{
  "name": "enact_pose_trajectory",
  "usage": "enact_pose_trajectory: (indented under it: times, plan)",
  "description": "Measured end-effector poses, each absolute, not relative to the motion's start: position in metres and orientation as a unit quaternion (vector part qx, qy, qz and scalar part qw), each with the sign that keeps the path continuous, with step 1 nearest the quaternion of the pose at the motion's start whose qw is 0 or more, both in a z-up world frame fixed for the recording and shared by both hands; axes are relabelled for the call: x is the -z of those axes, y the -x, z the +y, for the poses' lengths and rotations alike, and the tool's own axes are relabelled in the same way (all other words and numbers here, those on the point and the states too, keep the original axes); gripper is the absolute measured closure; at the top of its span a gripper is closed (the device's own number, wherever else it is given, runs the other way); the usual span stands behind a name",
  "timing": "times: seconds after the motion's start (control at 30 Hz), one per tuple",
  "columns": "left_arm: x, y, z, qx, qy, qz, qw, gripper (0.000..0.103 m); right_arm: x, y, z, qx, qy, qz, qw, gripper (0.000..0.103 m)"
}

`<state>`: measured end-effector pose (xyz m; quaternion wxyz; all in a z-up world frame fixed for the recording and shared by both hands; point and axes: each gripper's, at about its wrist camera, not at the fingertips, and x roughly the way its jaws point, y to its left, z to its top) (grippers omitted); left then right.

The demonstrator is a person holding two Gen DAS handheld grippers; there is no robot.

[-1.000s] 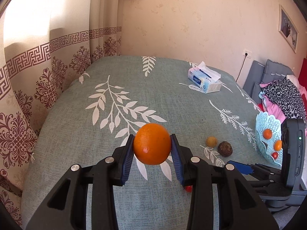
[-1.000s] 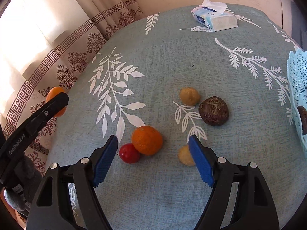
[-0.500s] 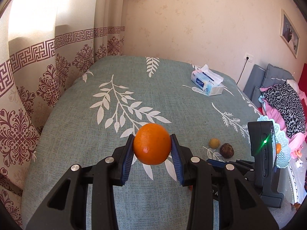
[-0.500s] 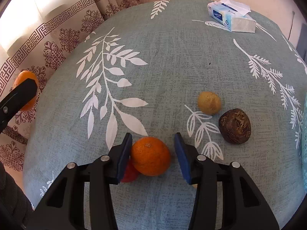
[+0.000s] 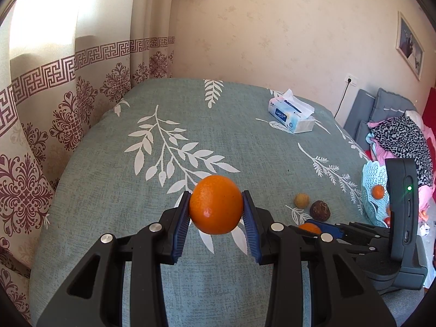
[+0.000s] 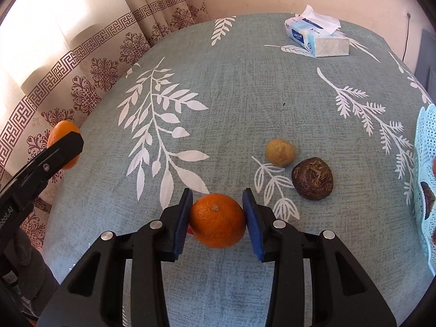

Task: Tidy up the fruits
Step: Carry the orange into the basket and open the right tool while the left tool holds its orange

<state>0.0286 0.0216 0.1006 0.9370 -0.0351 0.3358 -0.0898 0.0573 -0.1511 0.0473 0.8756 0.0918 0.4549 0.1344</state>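
Left wrist view first: left gripper [image 5: 215, 209] has its blue pads clamped on a big orange [image 5: 216, 203], held up over the teal tablecloth [image 5: 136, 190], dead centre between the fingers. Off to the right a small yellowish fruit [image 5: 302, 200] and a dark wrinkly fruit [image 5: 320, 210] sit just beside each other on the cloth. Light blue basket [image 5: 372, 174] at the right edge has a few small fruits in it, and a tissue box [image 5: 291, 114] sits far back.

Right wrist view: right gripper [image 6: 217, 219] is closing in on a second orange [image 6: 217, 220], which sits right between the pads with both pressed against its sides, so it's gripped. A bit of red fruit [image 6: 189, 229] peeks out behind the left pad, touching that orange. Can't tell if it's off the cloth yet.
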Motion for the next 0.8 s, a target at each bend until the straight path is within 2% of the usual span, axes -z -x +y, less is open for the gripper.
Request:
enact_pose_trajectory:
  times: [0.8]
  plan:
    - [-0.098, -0.007, -0.017, 0.105, -0.021, 0.318, 0.942, 0.066, -0.09, -0.002, -0.272, -0.032, -0.155, 0.362, 0.919, 0.064]
